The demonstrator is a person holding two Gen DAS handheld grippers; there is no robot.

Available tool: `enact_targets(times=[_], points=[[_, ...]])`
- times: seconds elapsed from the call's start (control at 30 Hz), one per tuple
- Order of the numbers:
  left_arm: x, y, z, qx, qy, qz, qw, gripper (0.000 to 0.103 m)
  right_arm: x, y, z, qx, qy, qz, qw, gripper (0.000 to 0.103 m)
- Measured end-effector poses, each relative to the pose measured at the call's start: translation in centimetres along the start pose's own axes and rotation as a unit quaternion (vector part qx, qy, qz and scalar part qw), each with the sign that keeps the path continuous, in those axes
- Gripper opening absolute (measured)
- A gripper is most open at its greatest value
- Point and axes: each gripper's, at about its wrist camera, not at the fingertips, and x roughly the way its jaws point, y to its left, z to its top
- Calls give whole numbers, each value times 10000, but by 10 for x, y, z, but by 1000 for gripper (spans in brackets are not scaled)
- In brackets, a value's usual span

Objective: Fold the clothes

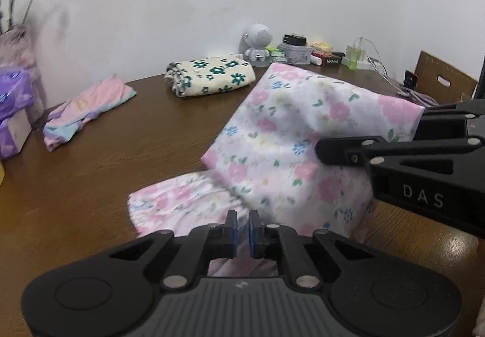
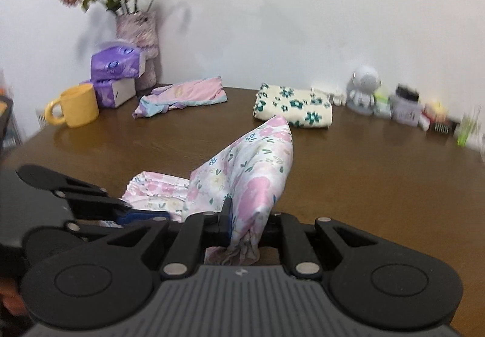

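A white garment with pink and blue flowers (image 1: 288, 140) lies on the brown table (image 1: 121, 155). One part is lifted into a tent, while its ruffled end stays flat on the wood. My right gripper (image 2: 242, 225) is shut on a bunched edge of this garment (image 2: 257, 161) and holds it up. In the left wrist view it (image 1: 348, 152) reaches in from the right. My left gripper (image 1: 242, 231) hovers low over the ruffled end with a narrow gap between its blue pads, and I see nothing pinched there. In the right wrist view it (image 2: 136, 214) sits at the left beside the cloth.
A folded cream cloth with teal flowers (image 2: 292, 105) and a pink-and-blue garment (image 2: 182, 96) lie further back. A yellow mug (image 2: 75, 106), purple tissue packs (image 2: 116, 64) and a flower vase (image 2: 139, 43) stand at the back left. A white robot figure (image 2: 363, 88) and small clutter (image 1: 303, 53) line the wall.
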Motion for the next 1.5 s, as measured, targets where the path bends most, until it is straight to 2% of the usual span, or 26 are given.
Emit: enact_targets(times=[0.17, 0.33, 0.57, 0.73, 1.0, 1.1, 1.23, 1.33, 1.43, 1.5], points=[[-12, 25, -8, -369, 38, 131, 9992, 7, 0, 28, 2, -787, -63, -254, 9966, 10], [-5, 40, -14, -578, 264, -76, 9980, 7, 2, 62, -1, -1572, -136, -482, 9863, 10], [-8, 58, -22, -919, 360, -456, 9941, 7, 7, 112, -11, -2844, -235, -804, 9550, 10], [-14, 69, -28, -1137, 368, -552, 9913, 8, 12, 137, -25, -3606, -334, -936, 9274, 10], [-48, 93, -40, -1449, -115, -125, 9893, 10, 18, 170, -50, -4548, -510, -1005, 8834, 10], [-62, 104, -45, -1671, -275, -110, 9855, 10, 20, 179, -59, -4868, -566, -1062, 8652, 11], [-85, 112, -46, -1870, -697, -391, 9791, 10, 26, 189, -67, -5103, -545, -1068, 8516, 12], [-96, 105, -38, -1780, -1007, -677, 9765, 10, 25, 194, -74, -5279, -556, -1123, 8400, 12], [-93, 93, -27, -1613, -1025, -624, 9796, 10, 27, 198, -81, -5426, -562, -1165, 8300, 13], [-83, 86, -22, -1547, -901, -490, 9826, 10, 27, 200, -83, -5458, -557, -1160, 8280, 15]])
